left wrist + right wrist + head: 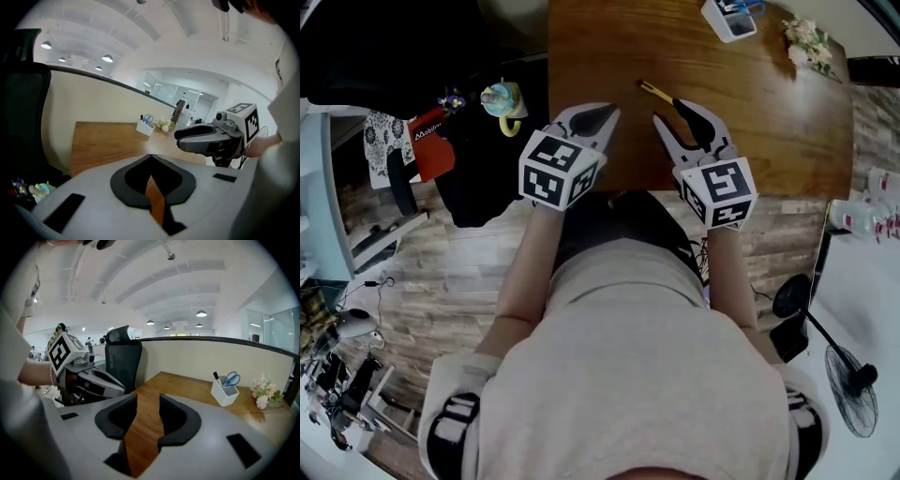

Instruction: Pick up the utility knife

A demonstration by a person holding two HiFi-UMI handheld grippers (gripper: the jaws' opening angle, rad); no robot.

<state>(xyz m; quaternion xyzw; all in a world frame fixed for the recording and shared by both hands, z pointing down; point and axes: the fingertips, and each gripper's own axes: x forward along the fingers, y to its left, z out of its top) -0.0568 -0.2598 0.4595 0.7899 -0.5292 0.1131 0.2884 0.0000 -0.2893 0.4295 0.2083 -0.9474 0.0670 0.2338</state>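
Two hand-held grippers, one target item.

Item: utility knife (656, 91), slim, yellow and black. It lay flat on the wooden table (769, 122) at twelve o'clock from the person. Its length ran from ten to four o'clock, and its dark end sat just at the tips of the right gripper (670, 112).

Handling, as judged: light, rigid and smooth-sided. It sat low on the wood and looked apt to skid. It was best pinched across the middle of the handle, clear of the blade end.

Right gripper: jaws spread, only bare wood between the pads.

Left gripper (598, 114): jaws met at the tips, nothing held. It was at nine o'clock of the right one.

Views: only the head view recorded the knife. The gripper views alone settled the jaw gaps, and the right gripper view gave the white pen holder (224, 392) side-on at two o'clock.
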